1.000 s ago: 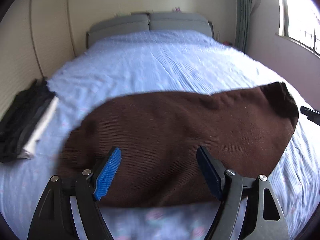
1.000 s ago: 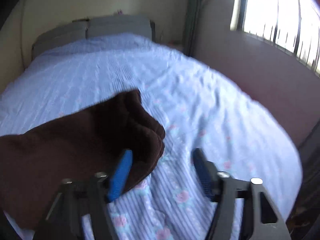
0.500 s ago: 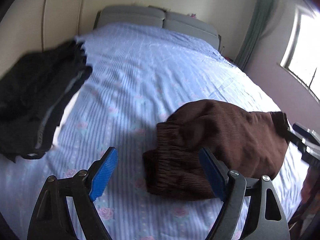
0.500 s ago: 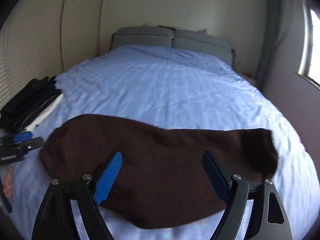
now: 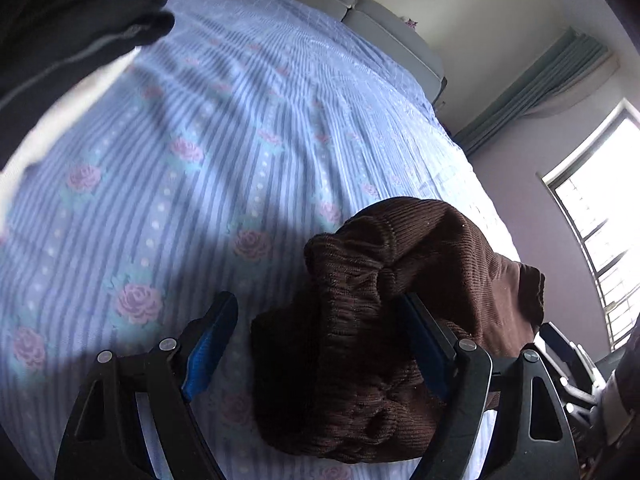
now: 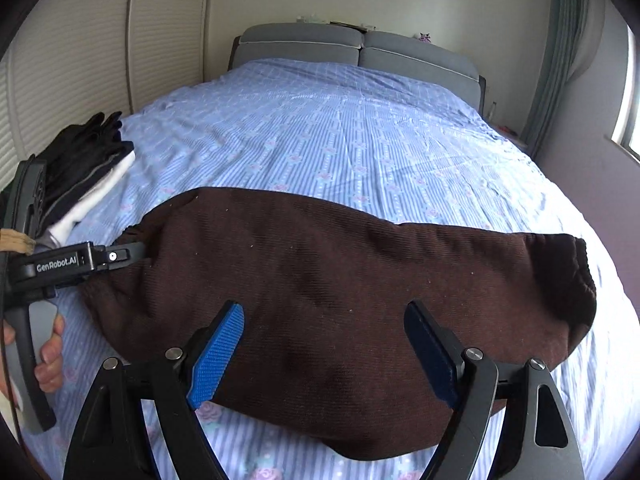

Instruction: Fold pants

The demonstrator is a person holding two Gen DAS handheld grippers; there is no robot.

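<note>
My left claw (image 5: 316, 342) stands wide open low over the bed (image 5: 224, 152), its blue pads well apart; the bunched waistband end of the brown pants (image 5: 372, 320) lies in the gap and against the right-hand pad, but nothing is pinched. From the right wrist camera, that same left claw (image 6: 132, 254) pokes in from the side with its tip at the left end of the pants (image 6: 340, 280). My right claw (image 6: 324, 354) is also spread wide and holds nothing, hanging over the near edge of the pants. The pants lie flat across the foot of the blue striped, rose-printed bed, stretched from left to right, cuff end to the right. A pile of dark folded clothes (image 6: 80, 164) sits at the left edge of the bed, well apart from the pants
</note>
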